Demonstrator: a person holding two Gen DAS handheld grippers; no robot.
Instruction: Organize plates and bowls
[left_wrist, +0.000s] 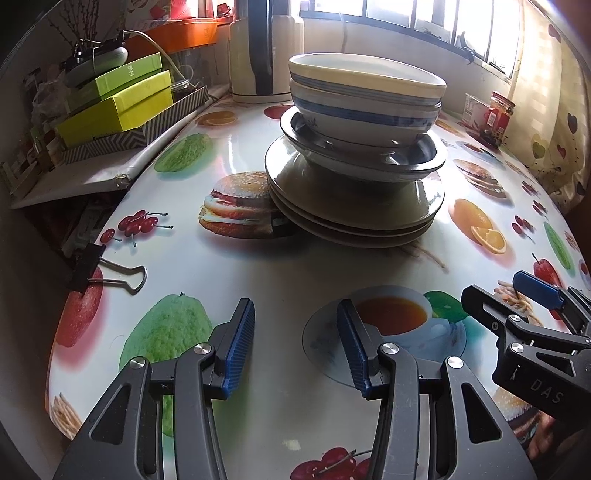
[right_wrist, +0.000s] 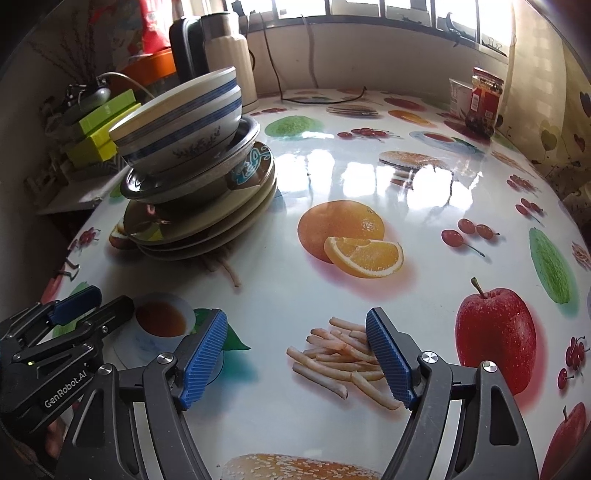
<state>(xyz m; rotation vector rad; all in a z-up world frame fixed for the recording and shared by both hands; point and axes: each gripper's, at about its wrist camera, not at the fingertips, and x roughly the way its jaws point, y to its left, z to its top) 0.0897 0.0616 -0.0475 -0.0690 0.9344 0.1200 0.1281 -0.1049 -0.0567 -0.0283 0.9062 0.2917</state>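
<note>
A stack of dishes stands on the round fruit-print table (left_wrist: 295, 266). Two blue-striped bowls (left_wrist: 365, 92) are nested on top, a metal dish (left_wrist: 369, 155) sits under them, and wide plates (left_wrist: 354, 210) lie at the bottom. In the right wrist view the same bowls (right_wrist: 181, 122) and plates (right_wrist: 207, 225) lean at the far left. My left gripper (left_wrist: 295, 310) is open and holds nothing; it hovers over the table short of the stack. My right gripper (right_wrist: 295, 317) is open wide, with only the tablecloth below it. Each gripper shows in the other's view, the right gripper (left_wrist: 495, 288) and the left gripper (right_wrist: 109, 299).
A cream kettle (left_wrist: 258, 55) stands behind the stack. Green boxes (left_wrist: 118, 107) are piled on a shelf to the left. A black binder clip (left_wrist: 107, 273) grips the table's left edge. A jar (right_wrist: 485, 99) and a cup stand at the far right by the curtain.
</note>
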